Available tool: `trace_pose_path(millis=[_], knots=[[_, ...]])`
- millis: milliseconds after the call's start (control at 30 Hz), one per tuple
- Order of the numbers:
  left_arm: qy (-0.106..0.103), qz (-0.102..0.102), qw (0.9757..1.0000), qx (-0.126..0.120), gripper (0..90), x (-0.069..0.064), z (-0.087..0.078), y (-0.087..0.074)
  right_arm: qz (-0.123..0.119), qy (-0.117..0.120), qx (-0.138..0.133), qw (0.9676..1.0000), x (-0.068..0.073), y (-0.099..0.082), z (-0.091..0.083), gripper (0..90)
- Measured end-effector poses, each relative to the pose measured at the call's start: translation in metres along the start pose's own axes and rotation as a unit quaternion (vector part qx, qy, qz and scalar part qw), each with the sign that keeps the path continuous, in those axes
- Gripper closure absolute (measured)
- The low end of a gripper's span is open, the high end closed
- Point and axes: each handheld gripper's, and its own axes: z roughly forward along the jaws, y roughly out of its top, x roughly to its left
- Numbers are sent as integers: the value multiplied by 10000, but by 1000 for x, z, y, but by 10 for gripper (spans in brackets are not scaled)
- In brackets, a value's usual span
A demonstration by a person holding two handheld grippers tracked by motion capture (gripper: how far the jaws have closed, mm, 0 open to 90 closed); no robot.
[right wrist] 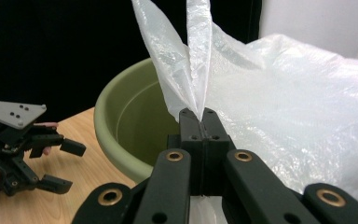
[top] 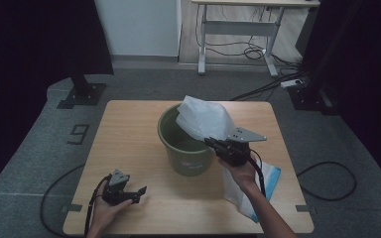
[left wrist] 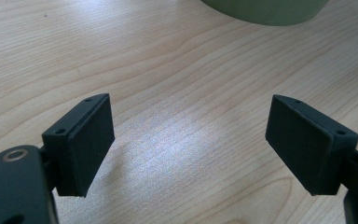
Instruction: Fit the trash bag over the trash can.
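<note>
My right gripper [right wrist: 199, 122] is clenched on a pinched fold of the white plastic bag [top: 203, 119], jaws fully together w/ the film rising from between the tips; the bag hangs over the far-right rim of the green bucket [top: 186, 161], which stands approx. mid-surface [top: 129, 129]. My left gripper [left wrist: 189, 140] rests low on the surface near the front-left edge, well apart from the bucket, jaws released and wide w/ bare wood between the pads. More white sheeting w/ a blue edge [top: 273, 176] lies flat on the surface at the right, by my right forearm.
</note>
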Motion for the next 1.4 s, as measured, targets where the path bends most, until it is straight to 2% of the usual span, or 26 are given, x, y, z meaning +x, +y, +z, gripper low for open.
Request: trace_pose_path(millis=[233,367,500,533,567,633,800,933,1133,1300,1400], knots=[[-3,-3,10000,2,151,0,0,0,-13,66,99,9999,1,-4,2,881],[2,-6,10000,1,151,0,0,0,-92,80,117,9999,4,-4,1,731],[5,3,10000,1,151,0,0,0,-219,-151,11,9996,9,-3,-4,565],[5,3,10000,1,151,0,0,0,-219,-151,11,9996,9,-3,-4,565],[3,4,10000,-4,151,0,-1,0,-254,-207,-106,9994,12,-2,-9,492],[-2,3,10000,-11,151,1,-1,0,-275,-290,-186,9990,15,-1,-14,419],[-7,-17,10000,-24,151,1,-2,0,-299,-437,-331,9980,20,-5,-32,335],[-6,-15,10000,-22,151,0,-2,0,-166,-615,-334,9974,19,-19,-47,279],[3,-28,10000,-32,151,0,-2,1,103,-888,-193,9958,14,-56,-61,236],[2,-58,10000,-36,151,0,0,1,300,-1015,8,9944,11,-83,-63,218],[-6,-55,10000,-32,151,-1,0,0,318,-1102,114,9933,13,-93,-58,213]])
